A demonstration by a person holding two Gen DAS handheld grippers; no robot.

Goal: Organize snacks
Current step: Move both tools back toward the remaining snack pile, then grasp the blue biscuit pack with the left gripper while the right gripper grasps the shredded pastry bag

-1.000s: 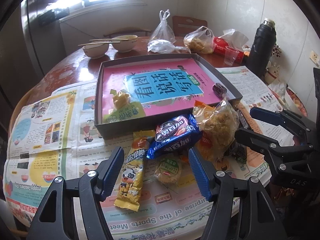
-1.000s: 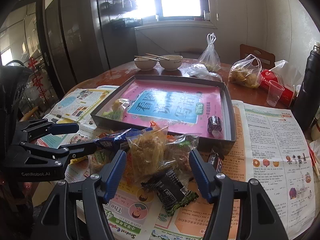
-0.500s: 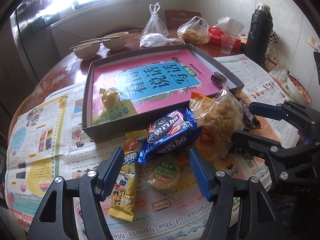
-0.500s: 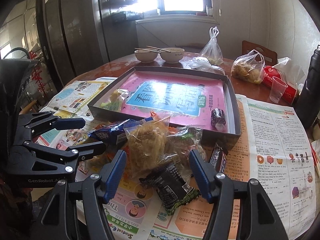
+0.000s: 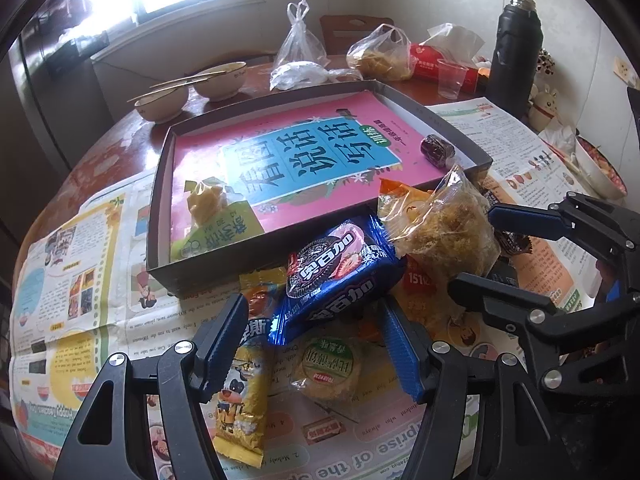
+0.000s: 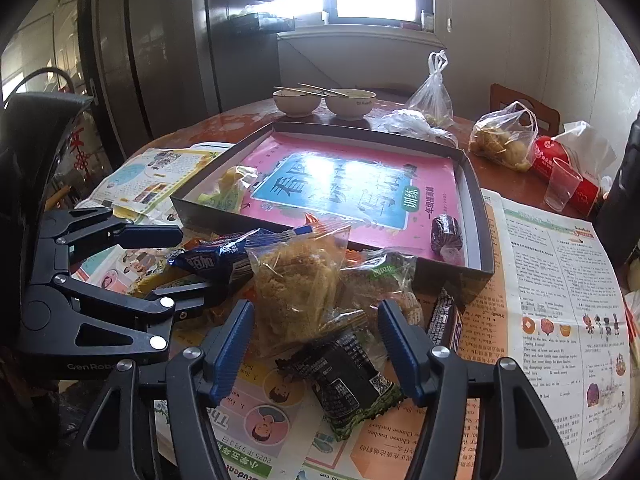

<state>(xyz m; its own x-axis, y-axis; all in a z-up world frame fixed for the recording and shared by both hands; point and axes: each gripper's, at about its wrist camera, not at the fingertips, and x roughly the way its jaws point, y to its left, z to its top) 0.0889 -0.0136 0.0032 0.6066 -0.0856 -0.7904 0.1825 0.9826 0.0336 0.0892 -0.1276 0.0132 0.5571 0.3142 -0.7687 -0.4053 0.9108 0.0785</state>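
A pile of snacks lies on newspaper in front of a dark shallow box (image 5: 160,216) lined with a pink book. My left gripper (image 5: 312,320) is open, its tips either side of the blue cookie pack (image 5: 336,276), above a round green-label pastry (image 5: 328,364) and beside a yellow bar (image 5: 244,396). My right gripper (image 6: 316,320) straddles a clear bag of floss pastry (image 6: 296,284); its jaws are closing and the pads are not pressing it. A black packet (image 6: 348,384) lies below that. In the box (image 6: 476,216) sit a yellow-green packet (image 6: 228,192) and a dark candy (image 6: 446,232).
Two bowls with chopsticks (image 5: 192,88), plastic bags (image 5: 380,56), a red tissue pack (image 5: 432,68), a clear cup (image 5: 450,78) and a black flask (image 5: 514,52) stand behind the box. A chocolate bar (image 6: 442,320) lies by the box's near corner. Newspaper (image 6: 560,280) covers the right side.
The left gripper has come lower and closer to the pile, so the blue pack now sits between its tips. The right gripper's jaws have narrowed slightly around the floss bag.
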